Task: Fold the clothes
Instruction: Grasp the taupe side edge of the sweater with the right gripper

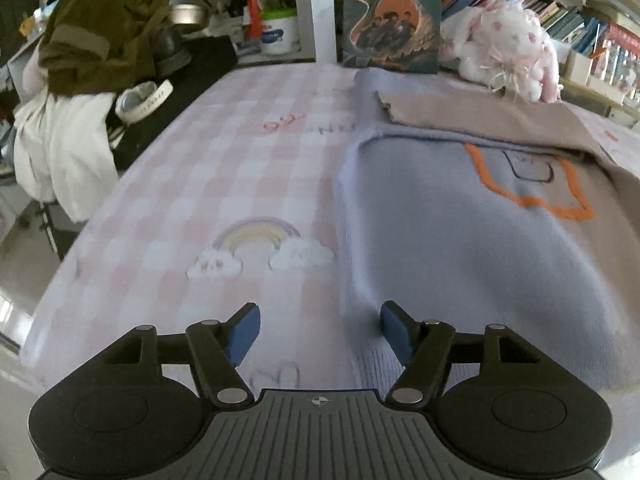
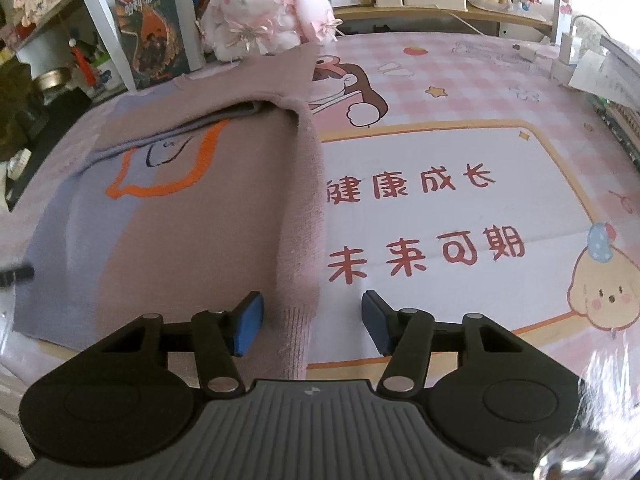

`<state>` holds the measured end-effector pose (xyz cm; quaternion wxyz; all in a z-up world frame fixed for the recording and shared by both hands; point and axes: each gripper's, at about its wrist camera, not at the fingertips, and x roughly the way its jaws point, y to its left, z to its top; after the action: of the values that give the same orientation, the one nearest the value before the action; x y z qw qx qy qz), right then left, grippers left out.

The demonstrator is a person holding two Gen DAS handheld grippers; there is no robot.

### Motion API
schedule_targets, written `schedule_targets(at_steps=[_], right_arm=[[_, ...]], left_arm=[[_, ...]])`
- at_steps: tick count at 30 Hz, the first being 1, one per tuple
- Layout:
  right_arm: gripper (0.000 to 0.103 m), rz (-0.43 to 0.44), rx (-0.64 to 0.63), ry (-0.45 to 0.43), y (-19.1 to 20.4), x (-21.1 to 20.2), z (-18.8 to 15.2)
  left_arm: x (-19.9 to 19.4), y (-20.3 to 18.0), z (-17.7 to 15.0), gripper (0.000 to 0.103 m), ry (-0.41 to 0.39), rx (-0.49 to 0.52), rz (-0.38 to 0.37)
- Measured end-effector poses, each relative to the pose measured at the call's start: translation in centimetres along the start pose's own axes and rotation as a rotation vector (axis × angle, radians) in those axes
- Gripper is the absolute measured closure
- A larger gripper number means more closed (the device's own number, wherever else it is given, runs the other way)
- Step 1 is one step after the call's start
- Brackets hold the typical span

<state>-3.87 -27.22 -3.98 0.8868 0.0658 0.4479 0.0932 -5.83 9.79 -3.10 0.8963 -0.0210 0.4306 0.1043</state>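
Lavender sweater [image 1: 460, 248], plush toy [image 1: 508, 46], book [image 1: 392, 16] behind

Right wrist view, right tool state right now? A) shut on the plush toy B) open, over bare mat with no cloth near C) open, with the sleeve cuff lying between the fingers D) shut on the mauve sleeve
C: the right tool is open, its blue pads spread apart, and the ribbed cuff of the mauve knitted sleeve lies between them, ungripped, on the pink checked table mat.

Pink checked table mat [image 1: 240, 168], crowded bookshelves [image 1: 560, 12] behind, white shelf post [image 1: 322, 8], daylight.
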Motion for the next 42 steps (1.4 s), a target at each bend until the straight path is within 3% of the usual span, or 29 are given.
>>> schedule_targets(at_steps=[3,6,7,8,10,15,18,21,23,28,33,35,37,39,40,42], right_arm=[[0.060,0.009,0.010,-0.004,-0.2,-0.1,0.0],[0.072,0.019,0.007,-0.010,-0.4,0.0,0.1],[0.084,0.033,0.008,-0.006,-0.4,0.2,0.2],[0.089,0.052,0.018,0.003,-0.5,0.3,0.2],[0.092,0.067,0.037,0.013,-0.5,0.5,0.5],[0.093,0.139,0.089,-0.017,-0.2,-0.5,0.9],[0.093,0.182,0.104,-0.052,0.1,-1.4,1.0],[0.093,0.177,0.118,-0.042,0.3,-1.2,1.1],[0.092,0.169,0.131,-0.039,0.3,-1.0,0.9],[0.087,0.152,0.156,-0.028,-0.3,-0.6,0.7],[0.081,0.149,0.210,0.003,-1.0,0.2,0.7],[0.078,0.150,0.222,0.015,-1.0,0.6,0.8],[0.078,0.152,0.224,0.018,-0.9,0.9,0.8],[0.082,0.153,0.225,0.020,-0.7,1.1,0.9],[0.093,0.154,0.226,0.021,-0.6,1.2,1.0],[0.094,0.152,0.229,0.019,-0.5,1.3,1.0]], left_arm=[[-0.3,0.1,-0.7,0.035,0.005,-0.056,-0.031],[-0.3,-0.1,-0.8,0.044,-0.002,-0.095,-0.054],[-0.3,-0.2,-0.6,0.061,-0.006,-0.091,-0.063],[-0.4,-0.4,-0.5,0.080,-0.009,-0.089,-0.074],[-0.7,-0.9,-0.1,0.092,-0.004,-0.094,-0.098],[-3.0,-2.5,0.3,0.089,-0.075,-0.040,-0.122],[-3.0,-2.2,0.0,0.085,-0.059,-0.016,-0.087],[-2.8,-0.9,-0.2,0.072,-0.035,-0.017,-0.065],[-2.7,0.2,-0.4,0.052,-0.023,-0.050,-0.083],[-1.7,1.3,-0.5,0.048,0.015,-0.098,-0.153],[-0.8,1.2,-0.4,0.058,0.025,-0.133,-0.180],[-0.6,1.0,-0.1,0.083,0.026,-0.141,-0.207],[-0.2,0.9,0.1,0.095,0.026,-0.145,-0.215],[-0.1,0.9,0.2,0.098,0.023,-0.143,-0.215],[-0.1,0.8,0.3,0.098,0.023,-0.141,-0.215],[-0.8,0.8,0.3,0.099,0.010,-0.135,-0.225]])
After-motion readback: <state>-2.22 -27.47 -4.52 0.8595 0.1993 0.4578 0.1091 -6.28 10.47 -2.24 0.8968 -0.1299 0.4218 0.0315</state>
